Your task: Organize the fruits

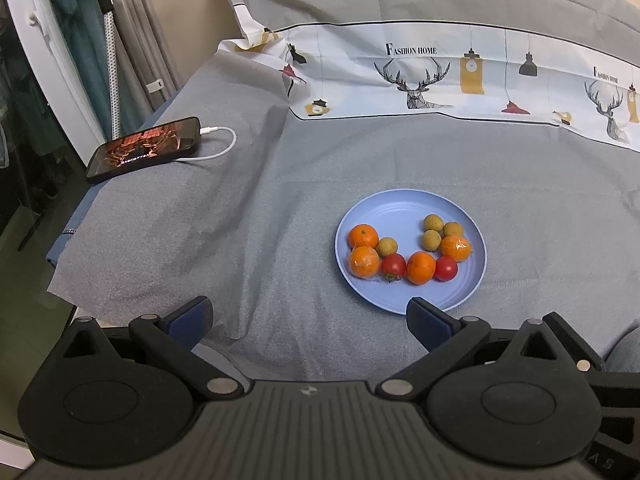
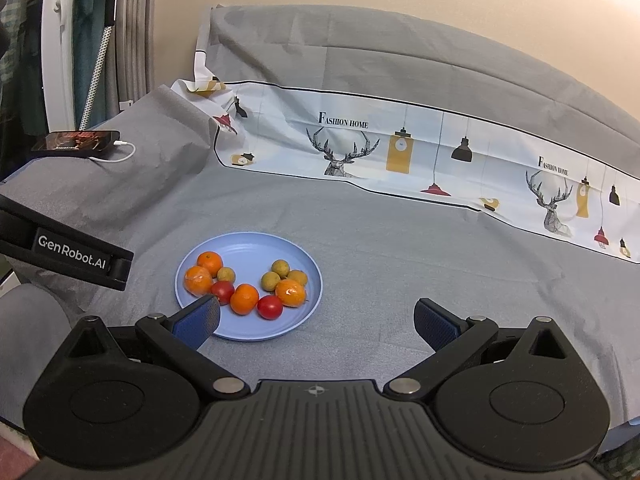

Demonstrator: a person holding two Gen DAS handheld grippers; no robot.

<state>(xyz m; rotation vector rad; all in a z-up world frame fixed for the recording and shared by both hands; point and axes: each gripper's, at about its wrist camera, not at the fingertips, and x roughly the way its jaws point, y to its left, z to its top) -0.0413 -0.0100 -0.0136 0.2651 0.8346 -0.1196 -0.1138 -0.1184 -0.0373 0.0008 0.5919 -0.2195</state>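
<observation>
Fruits sit together on your blue plate (image 1: 412,208) on the grey bed (image 1: 280,184): oranges (image 1: 363,237), tomatoes (image 1: 393,266) and small tan-green fruits (image 1: 433,223), touching in two clusters. Your left gripper (image 1: 310,316) and right gripper (image 2: 316,318) both hover just short of the plate, jaws spread, holding nothing. A phone (image 1: 144,149) lies far left.
</observation>
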